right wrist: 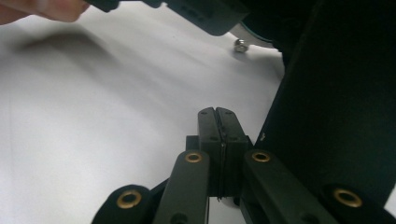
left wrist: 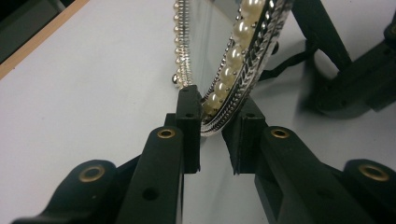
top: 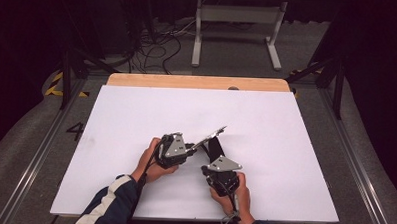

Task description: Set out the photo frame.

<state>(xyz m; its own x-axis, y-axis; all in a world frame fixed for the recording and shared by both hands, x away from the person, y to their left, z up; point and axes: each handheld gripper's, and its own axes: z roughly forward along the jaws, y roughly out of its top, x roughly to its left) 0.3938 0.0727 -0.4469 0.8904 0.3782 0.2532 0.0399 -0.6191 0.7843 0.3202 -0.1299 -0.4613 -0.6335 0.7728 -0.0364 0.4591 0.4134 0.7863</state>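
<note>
A frame with a rim of pearls and silver [left wrist: 233,51] stands tilted on edge near the middle of the white table, seen edge-on as frame [top: 211,134] in the high view. My left gripper [left wrist: 215,116] is shut on its lower rim, pads on both faces; from above, the left gripper [top: 198,144] reaches in from the left. A black back panel [right wrist: 336,102] and a thin black cord [left wrist: 289,63] hang behind the frame. My right gripper [right wrist: 217,114] is shut, pads flat together, right beside that panel; whether something thin is pinched I cannot tell. The right gripper [top: 216,155] points away from the person.
The white table sheet [top: 136,115] spreads wide on all sides, with a wooden strip [top: 197,82] along the far edge. Beyond it on the floor stand a white metal stand [top: 237,16] and loose cables [top: 153,48]. A small silver nut [right wrist: 240,45] lies near the frame.
</note>
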